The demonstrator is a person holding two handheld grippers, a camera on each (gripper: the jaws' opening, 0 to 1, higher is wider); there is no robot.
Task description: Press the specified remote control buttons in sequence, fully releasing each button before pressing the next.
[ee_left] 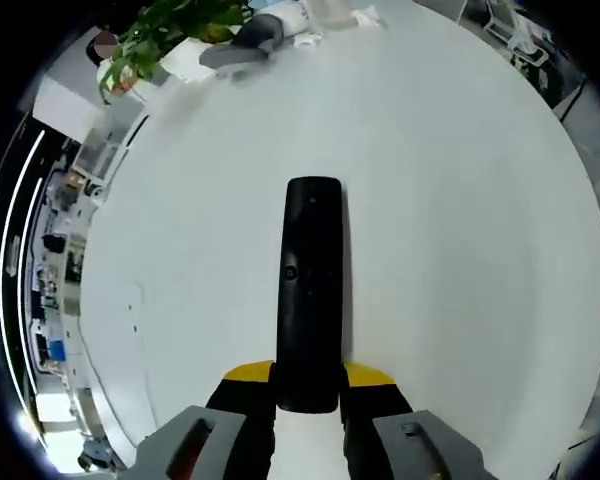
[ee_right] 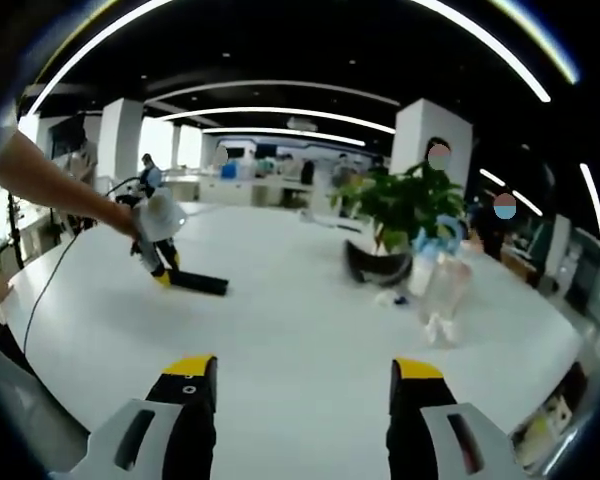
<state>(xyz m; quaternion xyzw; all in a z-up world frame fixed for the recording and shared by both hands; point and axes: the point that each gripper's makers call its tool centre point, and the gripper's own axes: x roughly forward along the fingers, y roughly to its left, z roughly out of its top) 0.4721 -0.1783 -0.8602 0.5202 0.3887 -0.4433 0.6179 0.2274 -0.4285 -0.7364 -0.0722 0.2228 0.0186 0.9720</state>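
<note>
The left hand-held gripper (ee_left: 308,395) clamps the near end of a black remote control (ee_left: 311,290), its yellow-tipped jaws pressed against both sides of the slim body, in the left gripper view. The remote control lies flat on the white counter (ee_left: 460,250), pointing straight away from the camera, its small buttons facing up. At the counter's far edge stand a leafy potted plant (ee_left: 170,30) and a dark grey object (ee_left: 245,45) beside it, with what appear to be clear plastic bottles (ee_left: 330,15) close by.

In the right gripper view, the right hand-held gripper (ee_right: 305,385) hangs released above the counter (ee_right: 300,320), its two jaws wide apart with nothing between them. Well ahead and to the left, a person's bare arm (ee_right: 55,185) reaches in, holding the left hand-held gripper (ee_right: 160,262), whose tips meet the remote control (ee_right: 200,283) on the counter. On the far right side of the counter sit the potted plant (ee_right: 400,205), a dark curved object (ee_right: 375,268) at its foot and clear plastic bottles (ee_right: 442,285) just beside. An open office with white columns and strip lighting lies beyond.
</note>
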